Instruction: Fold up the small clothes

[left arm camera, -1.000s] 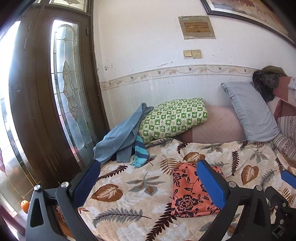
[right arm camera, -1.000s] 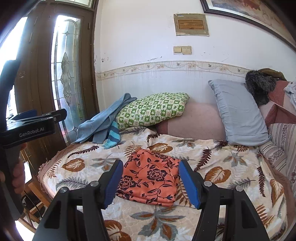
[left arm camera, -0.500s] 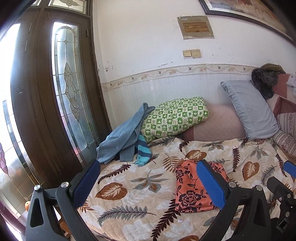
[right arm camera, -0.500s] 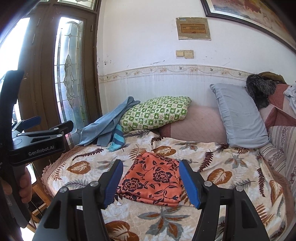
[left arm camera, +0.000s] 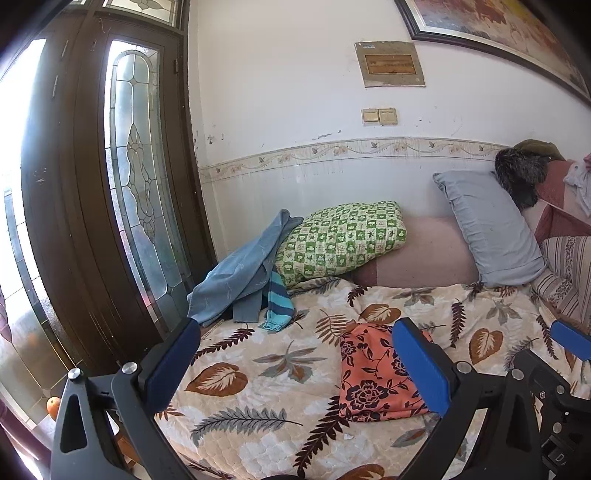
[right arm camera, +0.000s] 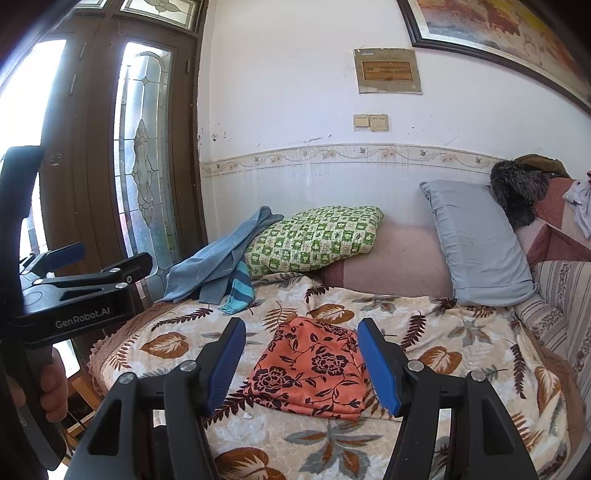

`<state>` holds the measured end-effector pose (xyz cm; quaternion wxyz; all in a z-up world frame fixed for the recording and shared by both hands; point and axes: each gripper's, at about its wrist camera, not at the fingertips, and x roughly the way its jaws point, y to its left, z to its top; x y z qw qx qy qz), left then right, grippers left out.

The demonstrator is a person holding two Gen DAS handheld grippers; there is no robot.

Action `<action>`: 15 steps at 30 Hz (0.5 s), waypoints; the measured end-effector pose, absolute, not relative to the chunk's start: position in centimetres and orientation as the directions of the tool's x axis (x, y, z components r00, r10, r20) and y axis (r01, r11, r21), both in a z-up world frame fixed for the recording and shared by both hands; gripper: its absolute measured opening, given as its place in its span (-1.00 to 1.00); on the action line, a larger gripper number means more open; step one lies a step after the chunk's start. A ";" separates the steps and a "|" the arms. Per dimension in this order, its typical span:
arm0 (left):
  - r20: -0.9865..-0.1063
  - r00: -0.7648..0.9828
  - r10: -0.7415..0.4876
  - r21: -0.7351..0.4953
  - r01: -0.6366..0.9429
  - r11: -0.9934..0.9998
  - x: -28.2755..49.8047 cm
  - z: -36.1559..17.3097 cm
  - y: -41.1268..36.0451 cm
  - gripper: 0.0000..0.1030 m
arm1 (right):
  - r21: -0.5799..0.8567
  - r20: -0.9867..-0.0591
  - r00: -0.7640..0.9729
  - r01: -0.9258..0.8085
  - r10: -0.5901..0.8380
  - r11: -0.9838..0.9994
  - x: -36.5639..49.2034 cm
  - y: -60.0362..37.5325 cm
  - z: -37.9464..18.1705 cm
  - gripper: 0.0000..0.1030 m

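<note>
Folded orange floral cloth (right arm camera: 310, 373) lying flat on the leaf-print bedspread (right arm camera: 461, 339), near the front middle of the bed, edges roughly squared, several layers showing along the near hem. Right gripper (right arm camera: 301, 365) held above and short of the cloth, jaws standing well apart with nothing between the blue pads (right arm camera: 376, 369), pads clear of the fabric. Left gripper (left arm camera: 295, 369) likewise held off the bed, jaws wide open and holding nothing, its right finger overlapping the orange floral cloth (left arm camera: 369, 373) in view only, not pressing on it. From the right wrist view, left gripper (right arm camera: 85, 266) seen side-on at the far left edge, carried by a hand (right arm camera: 51, 384) wrapped round its handle, well apart from the cloth and out past the bed's left edge. Further back on the bed: a blue garment (right arm camera: 218, 266) draped over the corner of a green checked pillow (right arm camera: 314, 240), with a teal striped piece (right arm camera: 240, 291) hanging out beneath it onto the bedspread. Grey pillow (right arm camera: 476, 243) propped upright against the wall at the right, a dark furry item (right arm camera: 517, 192) just beside its top. Dark wooden door with leaded glass (left arm camera: 140, 184) at the left, a framed picture (left arm camera: 498, 29) and a pair of light switches (left arm camera: 380, 116) on the white wall above the bed.
</note>
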<state>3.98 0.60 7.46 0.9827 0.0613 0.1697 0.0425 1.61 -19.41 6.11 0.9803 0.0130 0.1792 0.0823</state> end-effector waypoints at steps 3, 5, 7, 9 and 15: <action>-0.332 0.938 0.101 0.127 -0.062 0.990 3.9 7.5 0.6 1.00 | 0.060 -0.352 0.922 -0.153 0.165 0.986 1.6 -19.4 6.1 0.29; -0.335 0.937 0.098 0.125 -0.059 0.990 3.8 7.5 0.6 1.00 | 0.069 -0.355 0.920 -0.150 0.165 0.986 1.6 -19.4 6.0 0.29; -0.336 0.937 0.096 0.126 -0.056 0.990 3.8 7.4 0.6 1.00 | 0.077 -0.358 0.919 -0.148 0.166 0.986 1.7 -19.4 6.0 0.29; -0.339 0.936 0.094 0.128 -0.053 0.990 3.8 7.3 0.5 1.00 | 0.080 -0.362 0.918 -0.144 0.163 0.986 1.8 -19.4 5.8 0.29; -0.347 0.933 0.094 0.117 -0.057 0.991 4.1 7.0 1.0 1.00 | 0.104 -0.383 0.907 -0.146 0.175 0.984 2.4 -19.5 5.2 0.31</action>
